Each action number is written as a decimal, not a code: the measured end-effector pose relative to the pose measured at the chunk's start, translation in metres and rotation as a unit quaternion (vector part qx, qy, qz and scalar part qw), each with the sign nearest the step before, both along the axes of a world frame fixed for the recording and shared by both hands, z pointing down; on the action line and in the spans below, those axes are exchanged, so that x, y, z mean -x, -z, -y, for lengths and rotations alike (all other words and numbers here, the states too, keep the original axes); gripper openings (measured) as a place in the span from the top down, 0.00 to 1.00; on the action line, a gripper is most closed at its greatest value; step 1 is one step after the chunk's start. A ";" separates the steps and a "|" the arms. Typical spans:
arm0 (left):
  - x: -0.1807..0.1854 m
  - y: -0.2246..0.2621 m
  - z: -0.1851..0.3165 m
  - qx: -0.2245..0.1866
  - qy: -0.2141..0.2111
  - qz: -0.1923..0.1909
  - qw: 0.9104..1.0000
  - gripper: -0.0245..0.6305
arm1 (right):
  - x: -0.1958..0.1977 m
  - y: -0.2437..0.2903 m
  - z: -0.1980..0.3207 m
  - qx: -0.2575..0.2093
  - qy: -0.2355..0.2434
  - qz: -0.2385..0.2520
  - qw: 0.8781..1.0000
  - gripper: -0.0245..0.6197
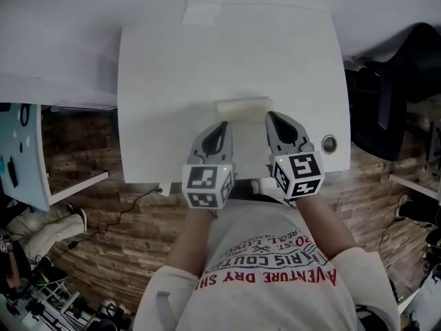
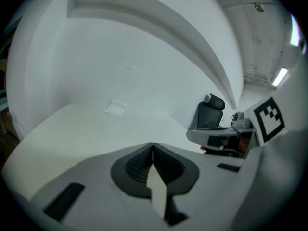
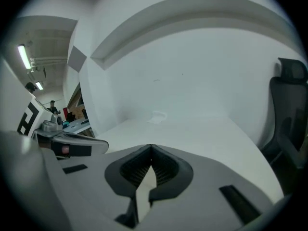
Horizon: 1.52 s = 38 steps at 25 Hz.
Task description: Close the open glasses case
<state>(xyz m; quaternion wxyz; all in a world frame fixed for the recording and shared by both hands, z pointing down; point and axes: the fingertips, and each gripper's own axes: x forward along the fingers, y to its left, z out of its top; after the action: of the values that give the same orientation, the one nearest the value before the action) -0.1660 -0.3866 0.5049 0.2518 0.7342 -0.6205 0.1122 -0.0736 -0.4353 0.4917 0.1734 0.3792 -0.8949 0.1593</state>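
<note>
Glasses case [image 1: 244, 108] on table [image 1: 158, 81], pale patch [image 1: 201, 11] beyond.

The only legible print is on the person's shirt [image 1: 275, 267] — red capitals, upside down in the head view. The largest line reads roughly "ADVENTURE DRY SH…" — the smaller curved lines beside it are too distorted to read.

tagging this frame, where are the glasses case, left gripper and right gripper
glasses case [image 1: 244, 108]: head view, middle of its top
left gripper [image 1: 224, 125]: head view, tips of its shut jaws
right gripper [image 1: 270, 115]: head view, tips of its shut jaws
</note>
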 end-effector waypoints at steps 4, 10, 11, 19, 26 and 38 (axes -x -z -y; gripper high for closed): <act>-0.002 0.045 0.000 -0.049 0.000 0.013 0.999 0.95 | -0.008 0.045 -0.008 -0.049 0.001 0.023 0.999 0.94; -0.014 0.117 -0.019 -0.121 -0.020 0.049 0.991 0.95 | -0.025 0.104 -0.034 -0.107 -0.006 0.044 0.993 0.94; -0.017 0.127 -0.024 -0.131 -0.023 0.054 0.990 0.95 | -0.028 0.112 -0.039 -0.114 -0.008 0.048 0.992 0.94; -0.033 0.169 -0.070 -0.182 -0.033 0.075 0.980 0.95 | -0.040 0.138 -0.084 -0.144 0.010 0.049 0.988 0.94; -0.037 0.169 -0.096 -0.179 -0.025 0.070 0.981 0.95 | -0.051 0.143 -0.103 -0.146 0.007 0.046 0.988 0.94; -0.038 0.162 -0.103 -0.174 -0.024 0.076 0.982 0.95 | -0.058 0.140 -0.104 -0.130 -0.013 0.056 0.990 0.94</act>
<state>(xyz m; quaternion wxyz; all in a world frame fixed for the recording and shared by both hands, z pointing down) -0.1281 -0.2834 0.3428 0.0695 0.7705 -0.6304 0.0642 -0.0155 -0.3313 0.3514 0.0699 0.4006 -0.9112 0.0652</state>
